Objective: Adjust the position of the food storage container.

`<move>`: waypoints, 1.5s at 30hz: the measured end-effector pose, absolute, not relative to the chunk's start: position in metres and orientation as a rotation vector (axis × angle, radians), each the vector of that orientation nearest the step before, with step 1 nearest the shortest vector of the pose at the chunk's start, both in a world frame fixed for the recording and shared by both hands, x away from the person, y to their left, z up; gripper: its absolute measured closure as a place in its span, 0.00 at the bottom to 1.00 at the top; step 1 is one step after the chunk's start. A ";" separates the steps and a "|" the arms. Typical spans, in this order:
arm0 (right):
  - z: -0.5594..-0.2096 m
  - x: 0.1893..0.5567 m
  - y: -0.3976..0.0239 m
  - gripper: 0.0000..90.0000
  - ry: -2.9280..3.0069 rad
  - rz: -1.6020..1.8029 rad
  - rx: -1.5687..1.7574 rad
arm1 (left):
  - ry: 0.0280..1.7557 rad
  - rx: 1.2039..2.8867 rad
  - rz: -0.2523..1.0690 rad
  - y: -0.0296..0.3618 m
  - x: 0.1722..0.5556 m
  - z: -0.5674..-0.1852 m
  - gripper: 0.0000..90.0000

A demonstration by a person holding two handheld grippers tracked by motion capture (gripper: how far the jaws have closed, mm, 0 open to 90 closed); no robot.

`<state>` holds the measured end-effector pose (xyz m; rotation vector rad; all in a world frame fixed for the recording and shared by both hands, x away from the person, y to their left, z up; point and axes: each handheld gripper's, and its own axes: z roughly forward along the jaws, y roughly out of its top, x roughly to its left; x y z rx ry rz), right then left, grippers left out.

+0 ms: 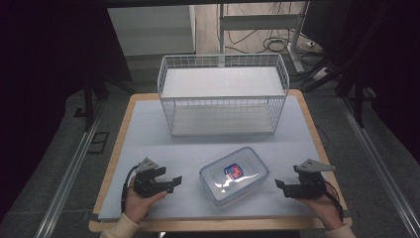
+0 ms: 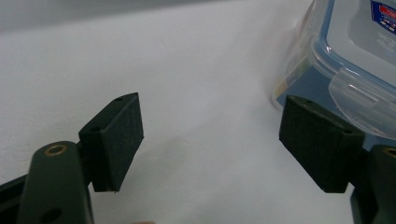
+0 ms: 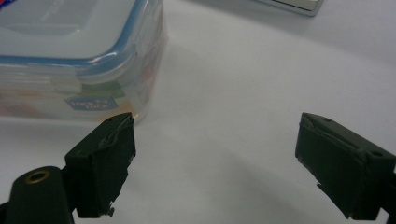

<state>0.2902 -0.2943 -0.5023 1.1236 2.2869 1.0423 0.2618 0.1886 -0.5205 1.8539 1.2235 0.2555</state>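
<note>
The clear plastic container point(image 1: 234, 175) is glossy, its lid catching glare, with a blue seal under the rim. Behind it stands a white wire basket point(image 1: 223, 94) on a matt pale sheet point(image 1: 148, 134) edged by a wooden table point(image 1: 120, 144). The gripper pads point(image 2: 116, 140) look matt black and finely textured.

box point(image 1: 234, 175): clear, blue-rimmed lid, red-blue label | basket point(image 1: 223, 94): white wire | table point(image 1: 148, 129): pale grey
</note>
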 end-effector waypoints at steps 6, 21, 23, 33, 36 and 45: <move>-0.501 0.290 -0.296 0.14 2.290 1.043 1.133 | 1.220 1.861 0.253 0.188 0.262 -0.520 0.24; -0.500 0.291 -0.297 0.15 2.293 1.053 1.164 | 1.152 1.861 0.234 0.189 0.258 -0.499 0.71; -0.500 0.291 -0.297 0.14 2.281 1.046 1.179 | 1.134 1.866 0.219 0.189 0.257 -0.496 0.82; -0.499 0.291 -0.300 0.14 2.266 1.057 1.213 | 0.977 1.866 0.112 0.166 0.244 -0.472 1.00; -0.500 0.292 -0.300 0.14 2.269 1.057 1.217 | 0.930 1.896 0.092 0.149 0.242 -0.467 1.00; -0.498 0.291 -0.300 0.14 2.261 1.056 1.219 | 0.780 2.024 0.043 0.090 0.228 -0.463 1.00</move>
